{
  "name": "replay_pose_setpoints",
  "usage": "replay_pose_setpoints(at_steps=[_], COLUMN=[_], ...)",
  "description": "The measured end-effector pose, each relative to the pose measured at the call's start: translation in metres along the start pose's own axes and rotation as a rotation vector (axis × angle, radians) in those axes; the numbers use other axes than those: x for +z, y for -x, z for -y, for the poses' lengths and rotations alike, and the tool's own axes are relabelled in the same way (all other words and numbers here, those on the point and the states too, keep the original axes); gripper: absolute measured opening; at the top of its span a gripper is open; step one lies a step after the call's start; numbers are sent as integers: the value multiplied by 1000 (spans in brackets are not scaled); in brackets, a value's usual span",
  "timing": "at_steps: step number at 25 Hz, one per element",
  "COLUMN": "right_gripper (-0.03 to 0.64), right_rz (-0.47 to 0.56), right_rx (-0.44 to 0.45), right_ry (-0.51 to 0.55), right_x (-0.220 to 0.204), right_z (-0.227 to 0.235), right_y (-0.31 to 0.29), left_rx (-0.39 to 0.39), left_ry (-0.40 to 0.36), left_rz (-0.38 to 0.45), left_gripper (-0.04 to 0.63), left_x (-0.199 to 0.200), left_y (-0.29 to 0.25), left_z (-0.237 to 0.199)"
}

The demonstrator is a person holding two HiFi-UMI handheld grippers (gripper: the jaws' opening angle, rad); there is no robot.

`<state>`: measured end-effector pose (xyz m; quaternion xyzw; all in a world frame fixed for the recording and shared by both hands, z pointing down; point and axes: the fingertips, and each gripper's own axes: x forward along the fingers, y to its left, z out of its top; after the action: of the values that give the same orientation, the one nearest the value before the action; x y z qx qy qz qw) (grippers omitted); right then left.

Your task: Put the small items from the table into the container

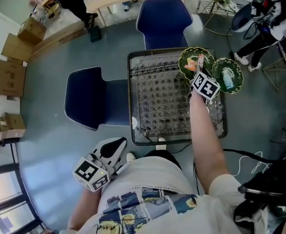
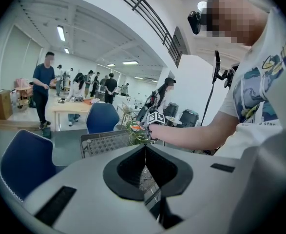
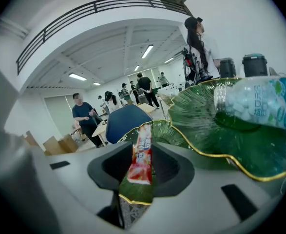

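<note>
Your right gripper (image 3: 143,147) reaches across the wire-mesh table (image 1: 157,96) to its far right corner. Its jaws are closed to a narrow gap on a slim foil sachet (image 3: 141,157), red at the near end and pale orange toward the far end. The sachet stands lengthwise between the pads and pokes out past the tips.

The sachet hangs over a green dish (image 3: 169,133), which is glossy and leaf-shaped, with a ribbed surface and a thin wavy gold rim. The dish's near edge shows just under the jaws, with the metal lattice of the table below it.

Just beside it, to the right, lies a second green dish (image 3: 216,145) of the same make. In it a clear plastic bottle (image 3: 255,104) rests on its side, packed with small white pellets and wrapped in a teal label.

Your left gripper (image 2: 145,147) is held back near your waist, off the near left corner of the table. Its jaws are pressed together with nothing between them.

Two blue upholstered chairs stand against the table. One chair (image 1: 162,16) is at the far side and the other chair (image 1: 84,104) is at the left.
</note>
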<state>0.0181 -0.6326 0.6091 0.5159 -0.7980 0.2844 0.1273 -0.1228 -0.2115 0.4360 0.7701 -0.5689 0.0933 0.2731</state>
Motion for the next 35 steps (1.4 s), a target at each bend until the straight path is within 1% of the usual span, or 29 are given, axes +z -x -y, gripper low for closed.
replay_pose_setpoints(at_steps=[8,16,20,25,29,30,32,35], right_gripper=[109,109,109,107,107,107,84,41], right_rz=[12,15,12,6,-21,-33,-62,-127], right_rx=[36,23,28,50,93,114,162,243], right_ry=[-10,-20,-3,76,193,219,269,341], right_x=[-4,-15,-25,-40,-59,-68,-92,-139], right_z=[-4,-2,-6,-24,-51,-60,-79,-115], right_y=[7,33,56,96,137,150,176,217], left_rx=[-27,-65,-87,-135,-205,-225,-258,-290], left_ry=[-13,-24,-38,-61,-86,-100,-122,-127], left_rz=[-1,15,27,46,43,40,38,36], left_gripper=[9,9,9,9,9,9,9,9], left_x=[0,-1,-6,-10,-15,-17,-23,-35], left_y=[-2,7,20,42,58,63,74,93], left_z=[5,7,12,10,8,8,7,1])
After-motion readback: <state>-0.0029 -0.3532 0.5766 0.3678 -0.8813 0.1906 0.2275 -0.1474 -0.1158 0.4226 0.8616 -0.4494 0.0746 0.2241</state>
